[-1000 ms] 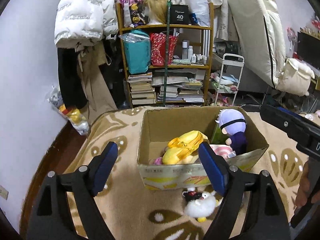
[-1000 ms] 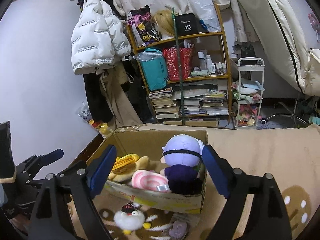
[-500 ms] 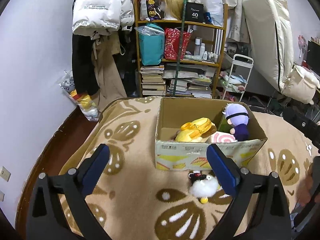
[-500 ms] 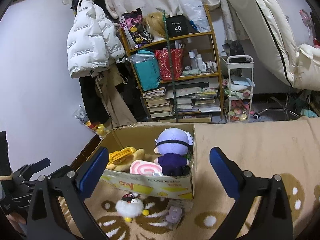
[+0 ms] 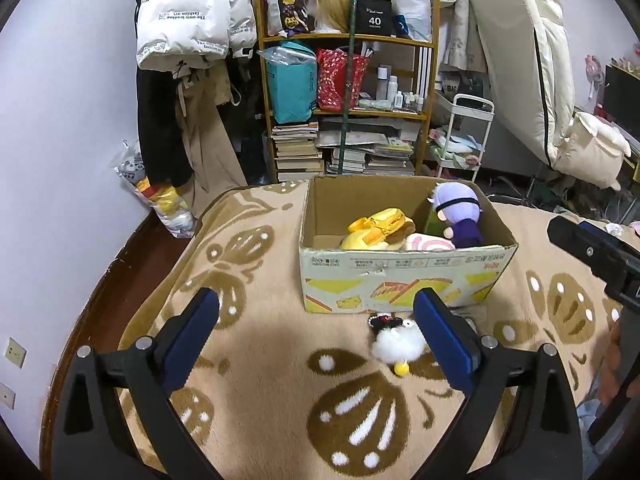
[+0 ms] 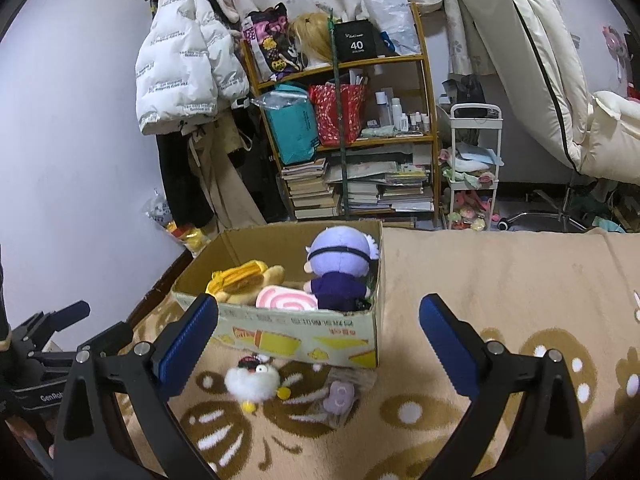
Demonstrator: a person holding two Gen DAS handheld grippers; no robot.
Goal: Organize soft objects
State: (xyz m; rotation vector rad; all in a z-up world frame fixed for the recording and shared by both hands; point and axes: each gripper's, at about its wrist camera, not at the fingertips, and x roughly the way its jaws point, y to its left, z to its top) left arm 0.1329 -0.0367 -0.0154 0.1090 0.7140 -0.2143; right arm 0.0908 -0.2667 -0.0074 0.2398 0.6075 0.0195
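A cardboard box (image 5: 400, 280) stands on the beige patterned blanket (image 5: 256, 360). It holds a purple-haired doll (image 5: 458, 216), a yellow plush (image 5: 378, 226) and a pink swirl plush (image 5: 428, 243). A white fluffy plush (image 5: 398, 344) lies on the blanket just in front of the box. A small lilac toy in a clear bag (image 6: 340, 394) lies beside it. My left gripper (image 5: 316, 334) is open and empty, back from the box. My right gripper (image 6: 318, 344) is open and empty, over the white plush (image 6: 252, 378) and the box front (image 6: 304, 336).
A cluttered wooden shelf (image 5: 348, 108) with books stands behind the box. A white jacket (image 5: 188, 20) hangs at the left. A white trolley (image 5: 464, 140) and a leaning mattress (image 5: 524, 72) are at the right. Bare floor (image 5: 120, 280) lies off the blanket's left edge.
Both grippers have pulled back and up from the box, so the box and the white plush look farther away. Both stayed open and empty.
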